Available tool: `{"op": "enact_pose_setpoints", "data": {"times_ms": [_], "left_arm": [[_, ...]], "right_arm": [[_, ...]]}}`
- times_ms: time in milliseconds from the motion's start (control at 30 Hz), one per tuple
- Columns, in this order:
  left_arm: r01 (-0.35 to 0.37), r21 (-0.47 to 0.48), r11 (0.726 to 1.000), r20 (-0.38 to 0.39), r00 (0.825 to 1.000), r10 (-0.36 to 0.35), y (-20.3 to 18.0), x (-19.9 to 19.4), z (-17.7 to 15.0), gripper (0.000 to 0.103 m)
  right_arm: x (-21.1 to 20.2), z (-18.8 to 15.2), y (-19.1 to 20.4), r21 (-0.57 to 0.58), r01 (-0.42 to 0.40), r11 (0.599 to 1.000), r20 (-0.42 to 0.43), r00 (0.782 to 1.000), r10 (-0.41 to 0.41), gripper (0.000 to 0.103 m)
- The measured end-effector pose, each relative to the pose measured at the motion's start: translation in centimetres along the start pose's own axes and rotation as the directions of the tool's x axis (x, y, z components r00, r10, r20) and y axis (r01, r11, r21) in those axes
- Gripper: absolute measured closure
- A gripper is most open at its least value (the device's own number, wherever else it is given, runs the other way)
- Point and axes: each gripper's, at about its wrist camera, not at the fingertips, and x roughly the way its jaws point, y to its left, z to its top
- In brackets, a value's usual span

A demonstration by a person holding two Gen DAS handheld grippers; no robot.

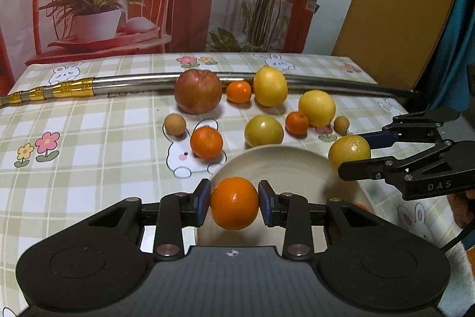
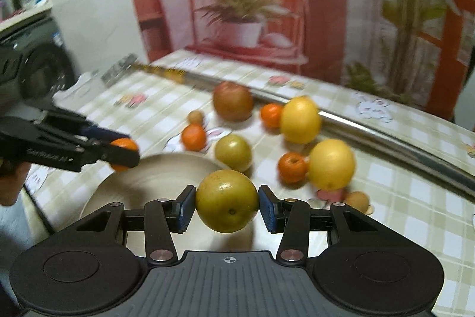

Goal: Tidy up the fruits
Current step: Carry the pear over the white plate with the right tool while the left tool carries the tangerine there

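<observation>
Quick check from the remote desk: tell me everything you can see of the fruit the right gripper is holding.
The yellow-green fruit is round and smooth, with a glossy skin showing brown speckles and a small dark dimple facing the camera. It looks whole and undamaged. The right gripper clamps it between its two blue pads, one on each side, and nothing else touches it. It hangs in the air above the near edge of the cream plate. In the left wrist view it shows beside that plate's right rim.

We find the plate (image 1: 285,165) bare in its middle, open from above. Beyond its far rim fruit crowds the table (image 1: 104,138): a green fruit (image 1: 263,130), oranges (image 1: 206,142), lemons (image 1: 317,107), an apple (image 1: 197,91). A metal rod (image 1: 142,80) bars the back; the left side lies free.
</observation>
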Motion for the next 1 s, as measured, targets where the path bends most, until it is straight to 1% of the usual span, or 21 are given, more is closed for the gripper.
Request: {"op": "enact_pose_setpoints", "data": {"times_ms": [167, 300, 467, 667, 1000], "left_arm": [[-0.022, 0.024, 0.999, -0.014, 1.000, 0.023, -0.3, 0.4, -0.7, 0.066], [-0.031, 0.038, 0.999, -0.024, 0.999, 0.032, -0.4, 0.7, -1.0, 0.066], [-0.040, 0.045, 0.998, -0.040, 0.998, 0.042, -0.4, 1.1, -1.3, 0.066], [-0.048, 0.056, 0.997, -0.038, 0.998, 0.050, -0.6, 1.3, -1.6, 0.066], [-0.062, 0.083, 0.995, -0.036, 0.997, 0.066, -1.1, 1.8, -1.9, 0.066]], "right_arm": [[0.3, -0.7, 0.8, -0.008, -0.010, 1.000, -0.052, 0.999, 0.010, 0.061], [0.6, -1.2, 0.9, 0.008, 0.000, 1.000, -0.073, 0.997, 0.001, 0.061], [0.9, -1.5, 1.1, -0.002, -0.001, 1.000, -0.104, 0.995, 0.000, 0.061], [1.4, -1.4, 1.0, 0.019, 0.017, 1.000, -0.122, 0.992, -0.014, 0.061], [2.1, -1.4, 1.1, 0.035, 0.023, 0.999, -0.150, 0.989, -0.017, 0.060]]}}
